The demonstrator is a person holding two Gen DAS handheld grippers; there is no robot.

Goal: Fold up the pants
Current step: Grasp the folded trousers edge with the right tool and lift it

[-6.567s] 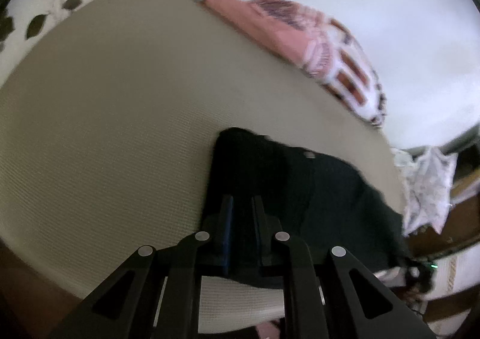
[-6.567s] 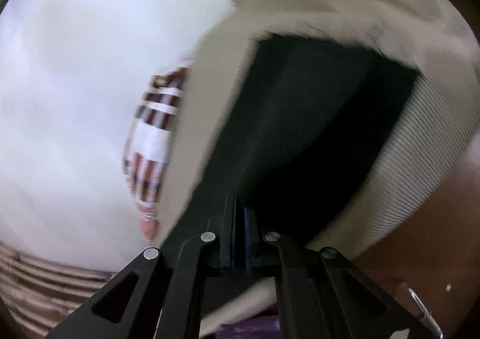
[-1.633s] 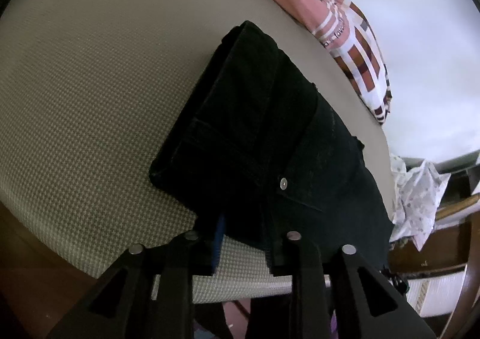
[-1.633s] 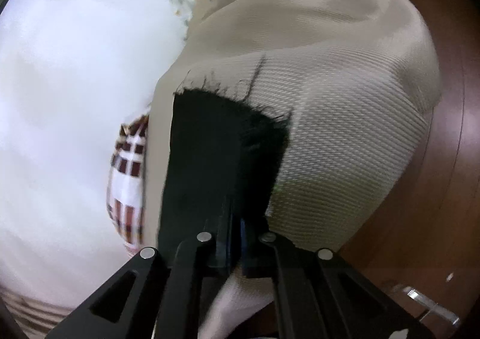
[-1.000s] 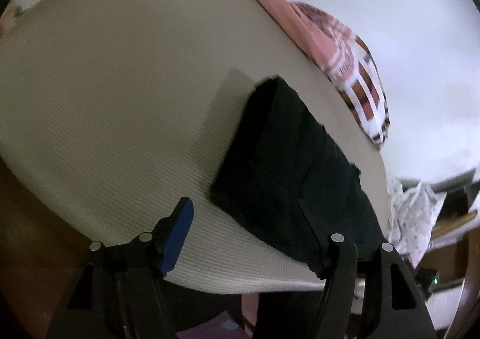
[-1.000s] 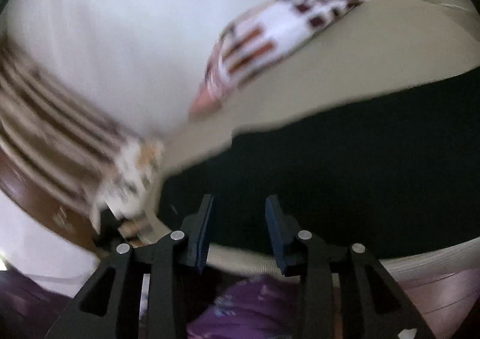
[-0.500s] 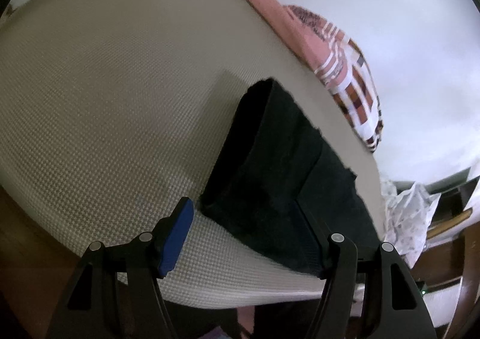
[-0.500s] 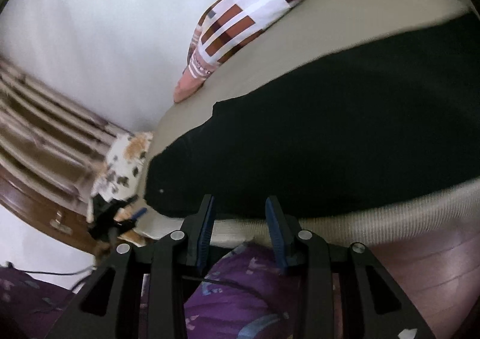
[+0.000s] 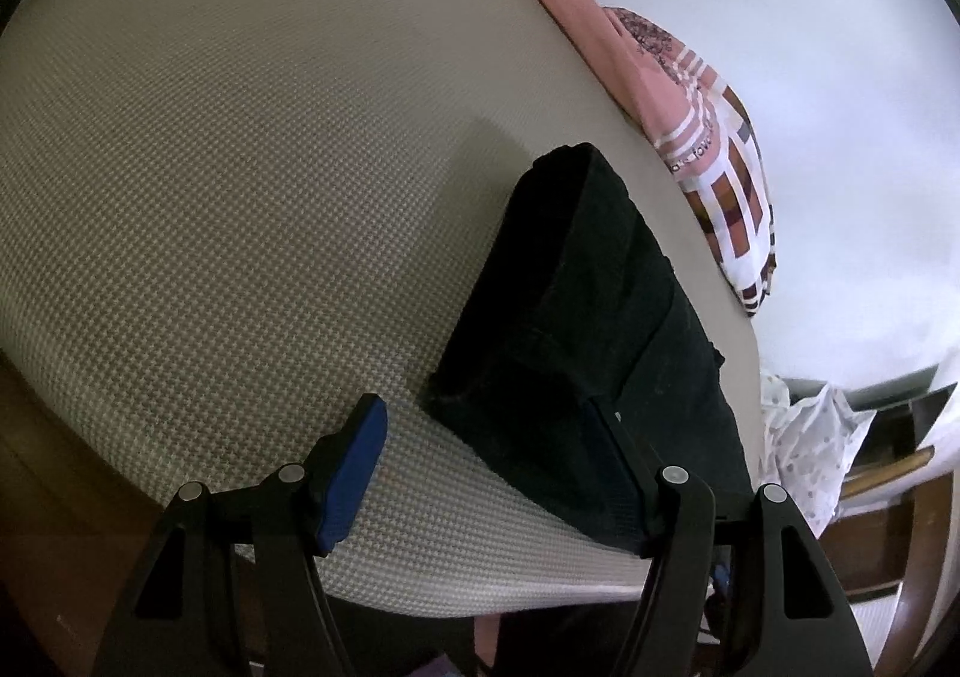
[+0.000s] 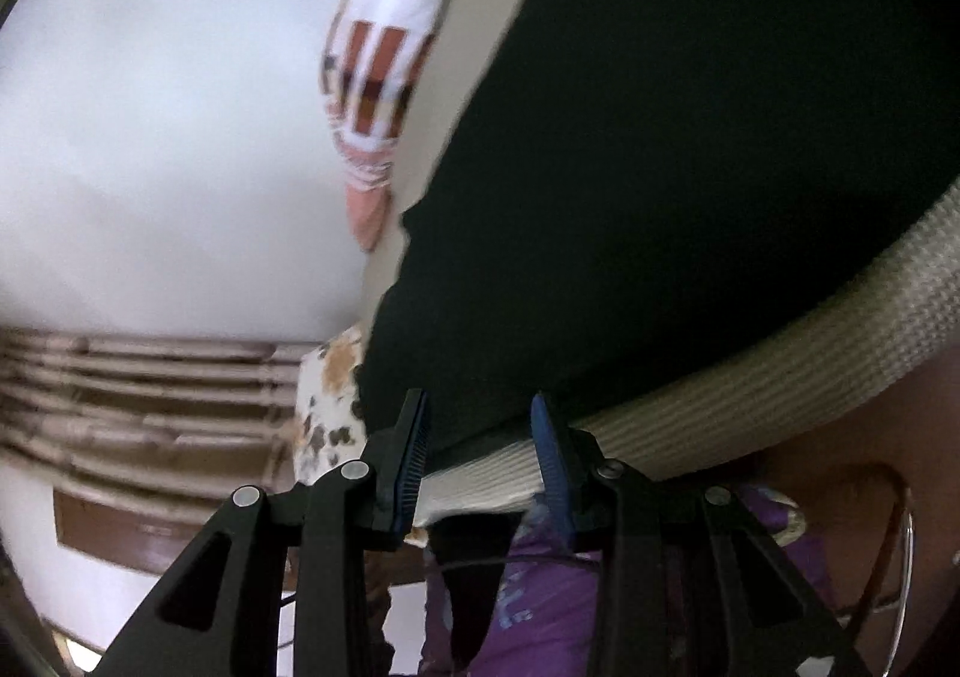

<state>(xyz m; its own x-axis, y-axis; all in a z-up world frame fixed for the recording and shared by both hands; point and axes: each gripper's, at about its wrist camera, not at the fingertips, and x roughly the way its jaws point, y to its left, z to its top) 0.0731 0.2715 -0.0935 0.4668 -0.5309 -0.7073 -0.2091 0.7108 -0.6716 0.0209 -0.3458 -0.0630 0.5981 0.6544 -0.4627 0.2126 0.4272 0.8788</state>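
Observation:
The black pants (image 9: 576, 317) lie folded in a thick stack on the beige woven cushion (image 9: 240, 167), near its front right edge. My left gripper (image 9: 486, 437) is wide open and empty, its jaws standing either side of the stack's near corner. In the right wrist view the pants (image 10: 690, 137) fill the upper right. My right gripper (image 10: 480, 425) is open and empty, just off the pants' near edge at the cushion rim (image 10: 780, 353).
A pink and brown checked cloth (image 9: 708, 137) lies behind the pants against the white wall; it also shows in the right wrist view (image 10: 390, 47). A floral white cloth (image 9: 804, 437) hangs at the right by wooden furniture. Purple fabric (image 10: 540, 587) lies below the cushion.
Both grippers let go of the pants and opened about a second ago. The left has since held nearly still; the right has swung round and closer to the pants' edge.

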